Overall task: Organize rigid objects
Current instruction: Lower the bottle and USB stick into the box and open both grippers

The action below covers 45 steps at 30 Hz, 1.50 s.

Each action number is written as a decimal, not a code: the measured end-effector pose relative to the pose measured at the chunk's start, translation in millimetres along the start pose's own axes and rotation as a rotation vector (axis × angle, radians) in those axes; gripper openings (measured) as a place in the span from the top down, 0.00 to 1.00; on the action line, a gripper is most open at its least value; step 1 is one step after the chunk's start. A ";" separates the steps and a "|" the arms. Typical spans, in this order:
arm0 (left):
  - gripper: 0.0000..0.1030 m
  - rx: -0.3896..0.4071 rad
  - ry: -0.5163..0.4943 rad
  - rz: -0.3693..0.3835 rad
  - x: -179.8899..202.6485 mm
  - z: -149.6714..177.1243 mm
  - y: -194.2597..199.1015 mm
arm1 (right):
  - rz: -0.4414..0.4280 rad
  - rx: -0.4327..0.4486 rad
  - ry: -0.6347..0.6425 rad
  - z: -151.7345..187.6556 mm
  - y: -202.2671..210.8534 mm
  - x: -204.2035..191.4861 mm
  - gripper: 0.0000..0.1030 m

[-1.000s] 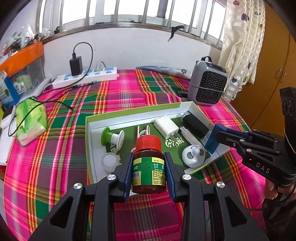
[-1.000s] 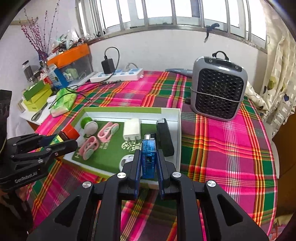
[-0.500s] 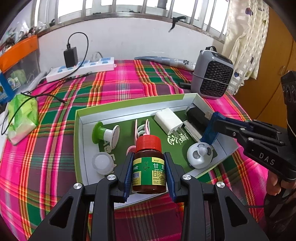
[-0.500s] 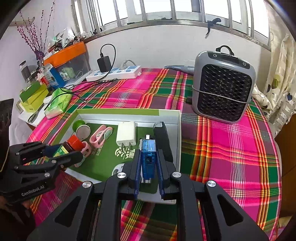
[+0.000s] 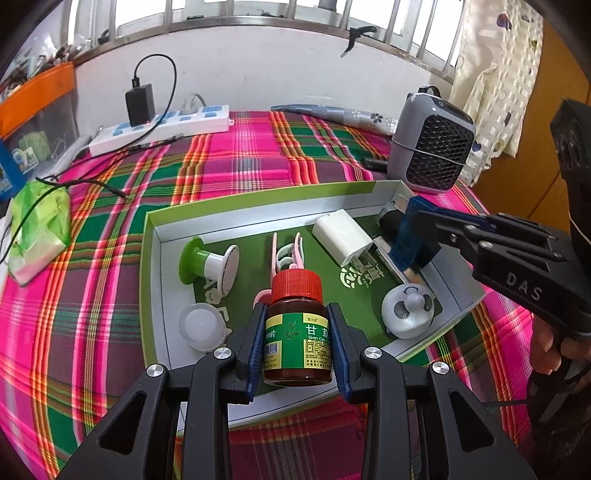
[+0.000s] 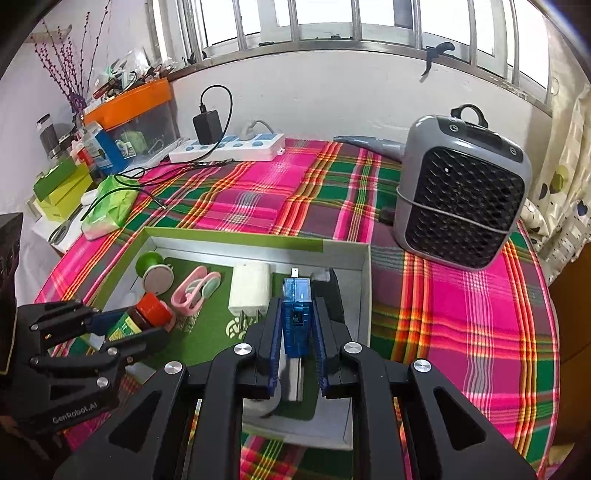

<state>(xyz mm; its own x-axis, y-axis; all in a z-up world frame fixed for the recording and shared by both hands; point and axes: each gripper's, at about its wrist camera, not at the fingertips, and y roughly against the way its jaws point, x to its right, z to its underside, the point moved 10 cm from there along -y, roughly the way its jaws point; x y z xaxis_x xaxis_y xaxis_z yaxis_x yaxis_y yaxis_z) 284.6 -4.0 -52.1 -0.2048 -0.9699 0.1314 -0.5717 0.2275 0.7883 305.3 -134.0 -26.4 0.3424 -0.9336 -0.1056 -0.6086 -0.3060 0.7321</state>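
Already your box (image 5: 149, 258) holds a charger (image 5: 341, 236), a clip (image 5: 286, 251) and other small pieces, so only the two things in hand are left. Your left gripper (image 5: 297, 341) is clamped on the pill bottle (image 5: 297, 332), your right gripper (image 6: 295, 325) on the blue gadget (image 6: 296, 314). Since a second ago both have come forward over the box.

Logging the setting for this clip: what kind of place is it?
Probably a lived-in room at home: a table under a plaid cloth below a barred window, with a small heater and a power strip on it.
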 end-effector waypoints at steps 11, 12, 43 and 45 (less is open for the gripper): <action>0.70 0.001 0.002 0.002 -0.1 -1.5 -0.7 | 0.003 -0.018 0.024 -19.2 -16.1 0.7 0.84; 0.70 0.001 0.004 0.003 -0.3 -1.9 -1.0 | 0.001 -0.019 0.024 -20.8 -17.3 0.6 0.84; 0.68 -0.002 0.010 0.010 2.1 3.2 2.1 | -0.020 0.003 -0.003 11.5 3.4 -1.2 0.83; 0.67 -0.003 0.012 0.009 2.0 3.8 3.1 | -0.018 0.000 -0.001 15.0 4.0 -1.6 0.83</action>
<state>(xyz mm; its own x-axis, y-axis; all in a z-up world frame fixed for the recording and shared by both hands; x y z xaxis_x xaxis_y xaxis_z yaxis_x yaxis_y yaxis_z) 279.4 -4.9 -51.6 -0.2004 -0.9688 0.1456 -0.5672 0.2359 0.7891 291.6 -136.4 -33.4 0.3529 -0.9281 -0.1191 -0.6025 -0.3228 0.7299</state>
